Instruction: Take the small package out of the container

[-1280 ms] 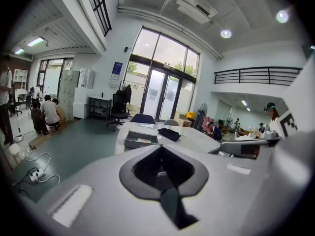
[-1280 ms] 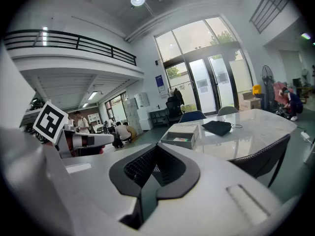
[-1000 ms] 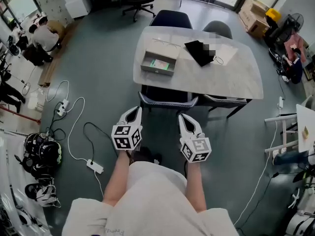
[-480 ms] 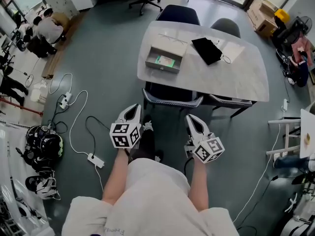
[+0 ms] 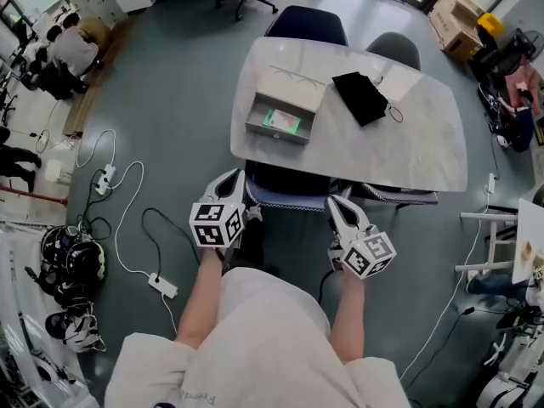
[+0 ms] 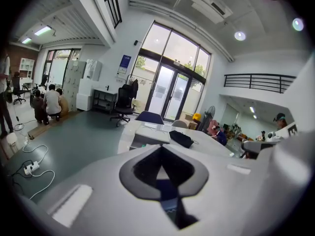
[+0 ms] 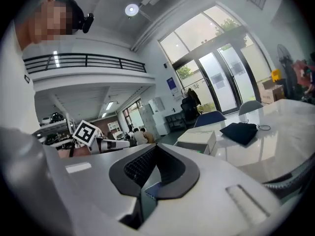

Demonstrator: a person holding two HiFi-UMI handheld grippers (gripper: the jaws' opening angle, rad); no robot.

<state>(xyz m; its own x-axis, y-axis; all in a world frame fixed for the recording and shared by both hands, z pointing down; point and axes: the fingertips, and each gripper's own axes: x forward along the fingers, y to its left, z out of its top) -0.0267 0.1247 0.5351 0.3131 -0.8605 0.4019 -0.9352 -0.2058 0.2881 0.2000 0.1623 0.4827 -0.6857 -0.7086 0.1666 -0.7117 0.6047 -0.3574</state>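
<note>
White-shelled left gripper [image 5: 231, 179] and right gripper [image 5: 337, 202] each have their 2 jaws closed together on nothing. They are held side by side just short of the pale table [image 5: 399, 143]. On it stands the open container [image 5: 270, 132], with the small package [image 5: 281, 121] lying inside and a black pouch [image 5: 359, 98] nearby.

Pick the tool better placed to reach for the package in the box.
Left, probably. The left tool sits nearer the box, which stands on the left part of the table with the package inside; the right tool is farther off. Both are shut.
</note>
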